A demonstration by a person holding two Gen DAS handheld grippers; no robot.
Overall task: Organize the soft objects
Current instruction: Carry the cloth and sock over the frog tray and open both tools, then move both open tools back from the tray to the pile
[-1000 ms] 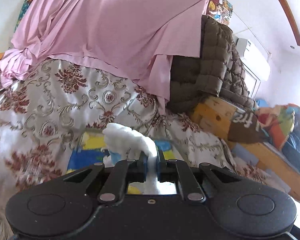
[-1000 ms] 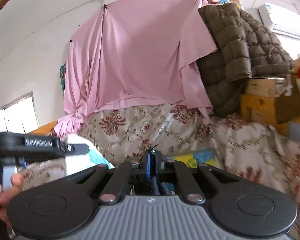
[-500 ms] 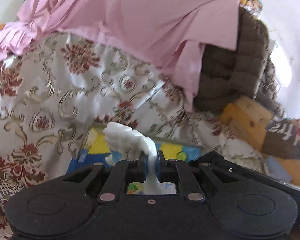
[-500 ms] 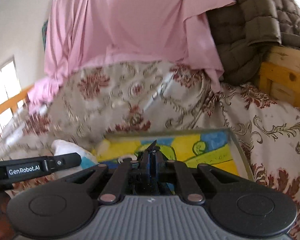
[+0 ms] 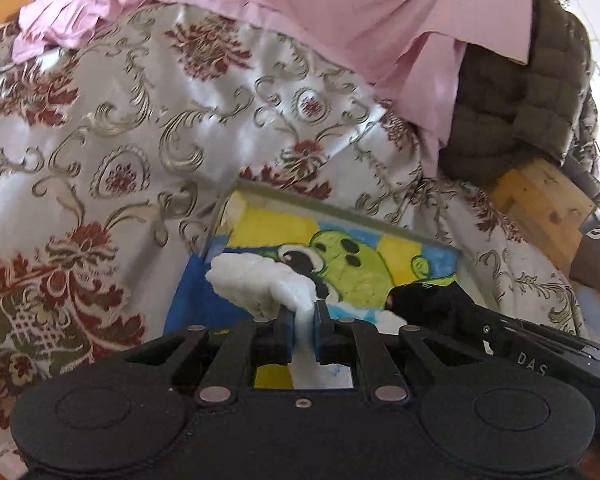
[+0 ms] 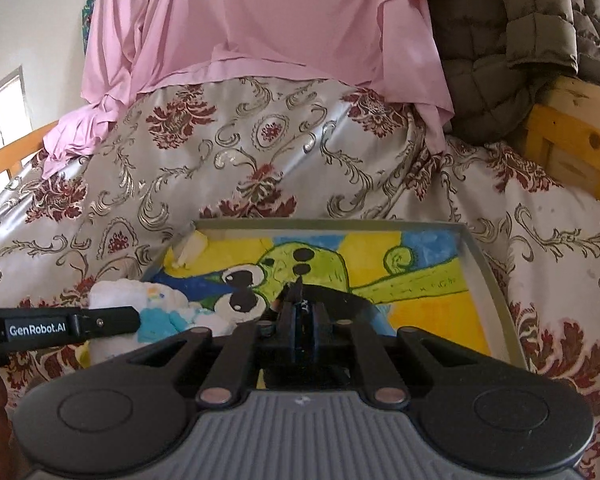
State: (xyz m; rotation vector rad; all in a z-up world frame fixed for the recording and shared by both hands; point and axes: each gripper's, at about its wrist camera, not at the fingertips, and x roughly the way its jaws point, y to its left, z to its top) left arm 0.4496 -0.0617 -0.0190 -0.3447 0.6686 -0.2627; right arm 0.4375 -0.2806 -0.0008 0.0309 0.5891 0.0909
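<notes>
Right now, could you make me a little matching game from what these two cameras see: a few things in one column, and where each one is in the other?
Things:
1. white cloth
2. pink sheet
3. quilted brown jacket
4. tray

Places:
a. hanging behind the bed
b. lying on the floral bedspread
c. pinched in the left gripper
d. draped over the wooden frame

Pairs: 1-c, 2-a, 3-d, 4-b

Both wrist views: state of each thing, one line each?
left hand-held gripper: shut on white cloth
white cloth: pinched, bunched, over the tray
right hand-held gripper: shut on black fabric
black fabric: pinched, over the tray
tray: flat on bedspread
</notes>
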